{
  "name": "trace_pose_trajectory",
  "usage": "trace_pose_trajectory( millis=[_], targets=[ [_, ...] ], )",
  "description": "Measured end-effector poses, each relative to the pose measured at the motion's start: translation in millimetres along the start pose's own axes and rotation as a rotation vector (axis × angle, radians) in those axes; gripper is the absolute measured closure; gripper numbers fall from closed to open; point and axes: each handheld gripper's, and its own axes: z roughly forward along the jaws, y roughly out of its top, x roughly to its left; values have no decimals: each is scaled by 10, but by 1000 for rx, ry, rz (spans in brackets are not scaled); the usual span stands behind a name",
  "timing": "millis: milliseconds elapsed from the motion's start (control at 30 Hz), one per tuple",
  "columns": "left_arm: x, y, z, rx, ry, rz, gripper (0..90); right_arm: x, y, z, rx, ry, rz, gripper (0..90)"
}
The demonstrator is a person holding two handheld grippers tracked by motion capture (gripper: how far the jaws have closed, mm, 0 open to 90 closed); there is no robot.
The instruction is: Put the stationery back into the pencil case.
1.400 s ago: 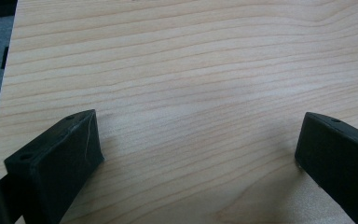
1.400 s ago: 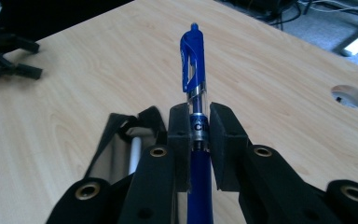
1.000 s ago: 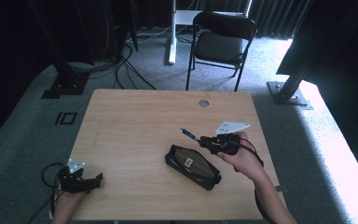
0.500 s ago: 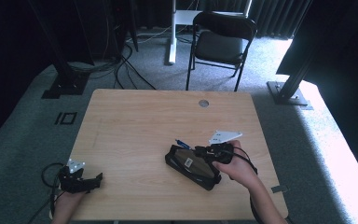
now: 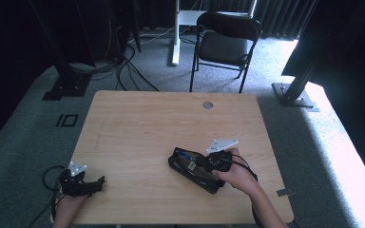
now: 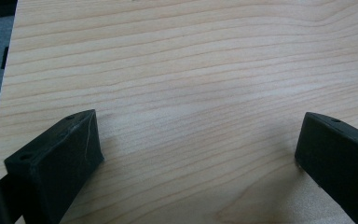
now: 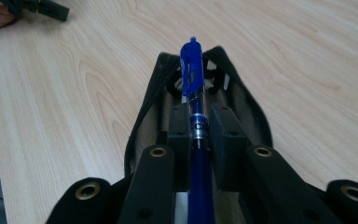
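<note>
You hold the blue pen [image 7: 193, 88] clamped in the right gripper [image 7: 199, 135] over the open black pencil case [image 5: 197, 171]; next, lower and release inside, left gripper [image 5: 88, 184] idle, jaws wide

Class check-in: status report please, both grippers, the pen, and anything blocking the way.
Right gripper shut on blue pen, above open black pencil case. Left gripper open on bare table. Nothing in the way.

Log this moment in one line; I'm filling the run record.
right gripper: shut on blue plastic pen | above open black mesh pencil case | left gripper: open, on wooden table
</note>
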Motion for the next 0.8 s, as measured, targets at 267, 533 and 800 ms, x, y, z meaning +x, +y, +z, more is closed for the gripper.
trace_pose_trajectory(
  millis=[267, 533, 800],
  targets=[
    [0, 0, 0, 0, 0, 0, 6, 3, -31, 103, 48, 1, -5, 795],
    [0, 0, 0, 0, 0, 0, 6, 16, -31, 208, 83, -11, -8, 794],
    [0, 0, 0, 0, 0, 0, 6, 37, -21, 290, 106, -14, -16, 794]
  ],
)
